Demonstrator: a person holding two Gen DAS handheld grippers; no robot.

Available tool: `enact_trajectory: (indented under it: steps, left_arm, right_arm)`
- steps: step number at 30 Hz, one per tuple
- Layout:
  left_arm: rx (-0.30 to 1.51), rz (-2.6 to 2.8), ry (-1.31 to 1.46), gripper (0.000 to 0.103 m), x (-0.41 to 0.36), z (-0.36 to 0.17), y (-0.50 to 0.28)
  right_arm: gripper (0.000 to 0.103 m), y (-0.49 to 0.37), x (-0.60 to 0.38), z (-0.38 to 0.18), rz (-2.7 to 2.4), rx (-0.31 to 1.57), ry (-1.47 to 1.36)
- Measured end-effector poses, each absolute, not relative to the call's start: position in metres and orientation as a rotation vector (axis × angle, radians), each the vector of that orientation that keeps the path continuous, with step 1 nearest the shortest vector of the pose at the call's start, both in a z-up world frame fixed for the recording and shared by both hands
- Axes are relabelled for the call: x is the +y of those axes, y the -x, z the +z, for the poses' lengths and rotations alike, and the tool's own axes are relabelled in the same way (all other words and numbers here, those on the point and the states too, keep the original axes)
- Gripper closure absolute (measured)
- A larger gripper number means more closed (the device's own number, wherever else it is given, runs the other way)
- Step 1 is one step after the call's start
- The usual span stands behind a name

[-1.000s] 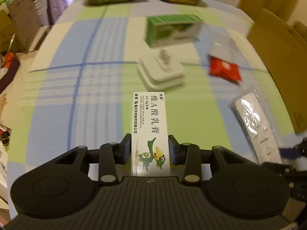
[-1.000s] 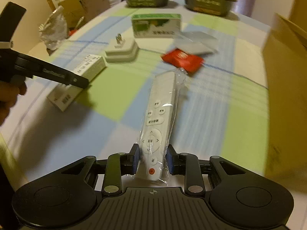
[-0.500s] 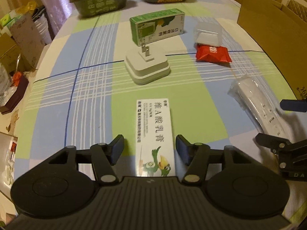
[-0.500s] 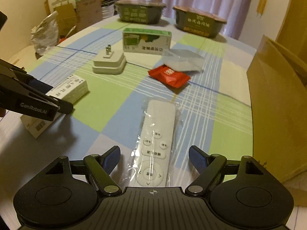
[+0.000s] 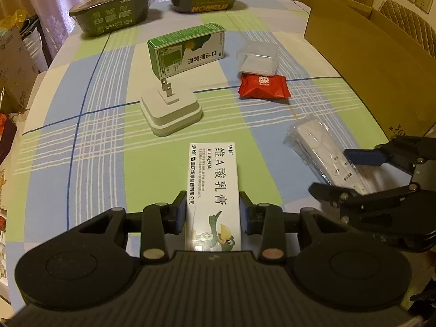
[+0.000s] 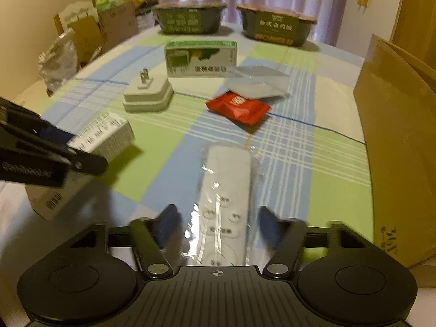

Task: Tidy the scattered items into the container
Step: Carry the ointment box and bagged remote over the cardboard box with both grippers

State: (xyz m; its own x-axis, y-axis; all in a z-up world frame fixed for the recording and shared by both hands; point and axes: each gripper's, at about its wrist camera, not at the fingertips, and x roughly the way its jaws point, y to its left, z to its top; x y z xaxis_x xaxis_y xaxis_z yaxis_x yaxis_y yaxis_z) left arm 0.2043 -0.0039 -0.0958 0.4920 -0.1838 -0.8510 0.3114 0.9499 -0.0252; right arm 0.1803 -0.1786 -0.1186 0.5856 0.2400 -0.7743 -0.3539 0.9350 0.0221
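A white medicine box [image 5: 214, 188] with a green bird print lies lengthwise between my left gripper's [image 5: 212, 214] fingers, and both pads press its long sides. In the right wrist view the white medicine box [image 6: 105, 133] has its far end slightly raised above its shadow, beside the left gripper [image 6: 81, 150]. A white remote in a clear wrapper [image 6: 226, 188] lies on the checked tablecloth. My right gripper [image 6: 218, 224] straddles its near end, open, with blurred fingers clear of its sides. The cardboard container [image 5: 376, 62] stands at the right.
Further back lie a white plug adapter [image 5: 171, 109], a green carton [image 5: 188, 49], a red packet [image 5: 263, 87] and a clear plastic case [image 5: 257, 57]. Two dark noodle bowls [image 5: 111, 13] stand at the far edge. Clutter sits beyond the table's left side [image 6: 81, 35].
My left gripper held the medicine box, opened half a second ago, and has shut on it again. My right gripper let go of the remote; its jaws now stand slightly narrower.
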Motion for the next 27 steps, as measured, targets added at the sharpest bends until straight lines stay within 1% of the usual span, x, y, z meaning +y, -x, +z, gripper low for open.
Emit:
enact_trajectory:
  steps: [1,8,16,27]
  left_arm:
    - [1.014,-0.304,-0.136,0.07,-0.004,-0.096,-0.205]
    - [0.993,-0.337,-0.12,0.07,-0.012,-0.09,-0.206]
    - [0.967,-0.375,-0.13,0.07,-0.034,-0.079,-0.21]
    - [0.952,-0.378,-0.108,0.07,-0.062,-0.041,-0.165]
  right_arm:
    - [0.062,-0.181,-0.178,-0.118,0.346,0.877,0.139]
    - [0.062,-0.181,-0.181,-0.111,0.325,0.865,0.095]
    - [0.062,-0.171,-0.189,-0.086,0.306,0.818,0.096]
    - [0.062,-0.129,-0.223,-0.031,0.24,0.731,0.065]
